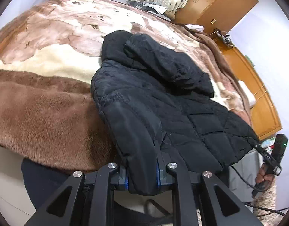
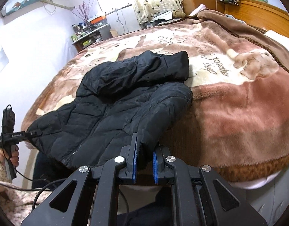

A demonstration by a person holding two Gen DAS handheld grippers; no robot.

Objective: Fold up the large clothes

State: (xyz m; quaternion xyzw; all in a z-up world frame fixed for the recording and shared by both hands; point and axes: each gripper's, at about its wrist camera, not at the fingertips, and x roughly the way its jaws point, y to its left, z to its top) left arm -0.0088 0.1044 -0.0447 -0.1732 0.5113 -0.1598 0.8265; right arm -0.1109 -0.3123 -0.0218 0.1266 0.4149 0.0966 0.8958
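A black quilted hooded jacket [image 1: 163, 98] lies front up on the bed, hood at the far end; it also shows in the right wrist view [image 2: 114, 101]. My left gripper [image 1: 141, 171] has its blue-padded jaws closed around the cuff of one sleeve [image 1: 136, 141] at the bed's near edge. My right gripper [image 2: 144, 162] holds the end of the other sleeve [image 2: 153, 124] between its jaws. Each gripper shows in the other's view: the right one in the left wrist view [image 1: 257, 145], the left one in the right wrist view [image 2: 33, 133], both at the jacket's hem corners.
A plush brown and cream blanket [image 2: 238, 101] covers the bed. A wooden headboard [image 1: 257, 94] and wardrobe [image 1: 219, 5] stand at the right. A cluttered shelf [image 2: 89, 33] and curtain [image 2: 153, 0] are beyond the bed. Cables [image 2: 31, 186] trail from the grippers.
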